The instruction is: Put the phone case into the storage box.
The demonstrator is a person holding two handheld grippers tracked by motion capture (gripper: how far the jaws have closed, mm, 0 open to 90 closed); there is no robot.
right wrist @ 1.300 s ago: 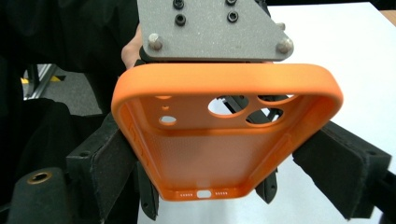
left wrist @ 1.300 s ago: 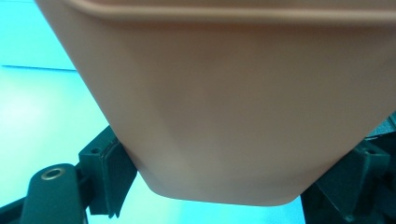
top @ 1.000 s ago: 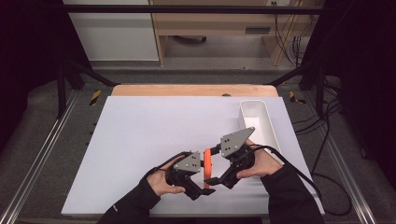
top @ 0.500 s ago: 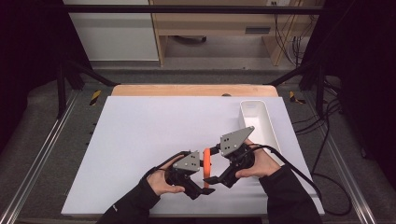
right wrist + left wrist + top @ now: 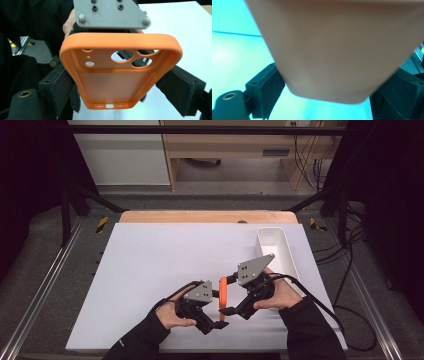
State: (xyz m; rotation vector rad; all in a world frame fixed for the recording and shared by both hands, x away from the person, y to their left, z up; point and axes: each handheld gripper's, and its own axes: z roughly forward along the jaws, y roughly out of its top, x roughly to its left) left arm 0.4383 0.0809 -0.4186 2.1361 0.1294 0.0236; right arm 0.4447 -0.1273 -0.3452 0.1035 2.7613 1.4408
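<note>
Right gripper view shows an orange phone case (image 5: 120,75), open side to the camera, clamped on its long edges by the right gripper (image 5: 120,92). From above, it stands on edge over the white desk (image 5: 165,260), between both grippers. The left gripper (image 5: 324,100) has just been opening; its pads flank the case without visibly pressing. A white bin (image 5: 287,255) sits nearby.

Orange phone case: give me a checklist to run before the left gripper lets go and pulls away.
1. Right gripper clamped on the orange phone case by both long edges: ok.
2. Left gripper jaws off the case; they have just been opening, the case between them: cannot tell.
3. Case clear of the white table: ok.
4. Case whole, camera holes unblocked: ok.
5. White tray away from both hands: ok.
</note>
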